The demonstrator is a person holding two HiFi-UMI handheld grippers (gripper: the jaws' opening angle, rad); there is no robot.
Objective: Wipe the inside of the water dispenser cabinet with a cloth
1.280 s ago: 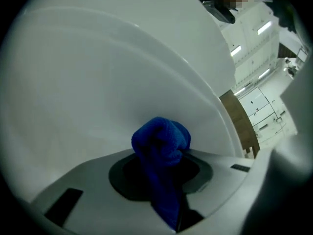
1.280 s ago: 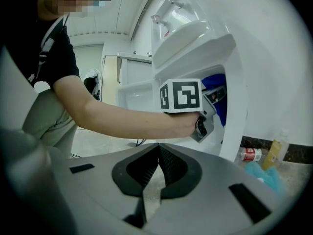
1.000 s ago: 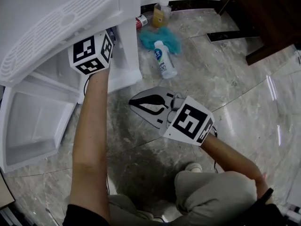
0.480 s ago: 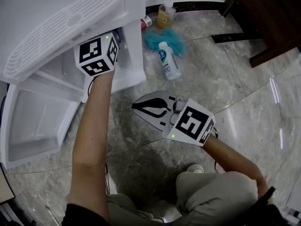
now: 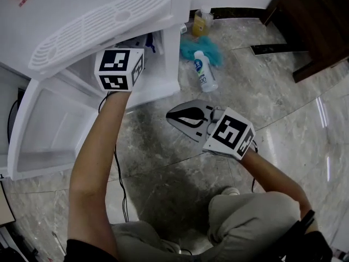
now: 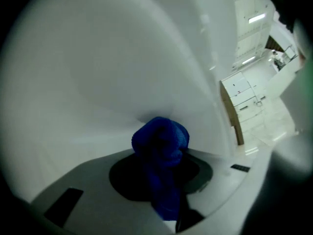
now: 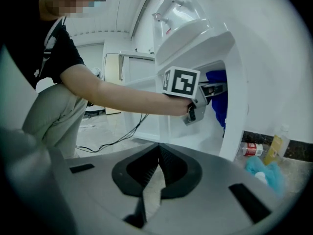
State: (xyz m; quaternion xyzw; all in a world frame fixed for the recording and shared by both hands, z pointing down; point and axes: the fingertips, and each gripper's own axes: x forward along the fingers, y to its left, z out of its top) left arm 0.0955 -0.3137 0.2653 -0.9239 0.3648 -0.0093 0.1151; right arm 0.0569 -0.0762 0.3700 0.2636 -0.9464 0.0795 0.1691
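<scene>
Floor: grey veined stone tiles [image 5: 272, 102] are laid across the room, with dark wooden furniture [image 5: 316, 21] set at the far right
Cabinet: a white plastic water dispenser cabinet [image 5: 169, 64] is stood at the upper left of the head view, its white door [image 5: 43, 130] swung wide open and a slotted white drip tray [image 5: 103, 23] projecting above the opening
Cloth: a deep-blue terry cloth [image 6: 160, 141] is found inside the cabinet, bunched into a wad and held up against the white inner wall
Left claw: the left gripper [image 7: 217, 88] is reached level into the opening, its jaws set narrow and clamped on the cloth
Right claw: the right gripper [image 7: 157, 170] is held over the floor, well apart from the cabinet, its jaws drawn fully together on nothing
Handling: the cloth is judged light, soft and limp, likely to fold and drag; a hold on a thick bunched fold, with a wad left proud of the tips, is judged best so that fabric, not hard jaw, is met by the wall
Edges: the opening is bounded by the cabinet's right side wall and the tray overhang, both close to the left gripper
Open room: free floor is left to the right; a lying white bottle [image 5: 204, 72], a teal fluffy duster [image 5: 202, 48] and a yellow bottle [image 5: 202, 22] are gathered just beside the cabinet's far corner
</scene>
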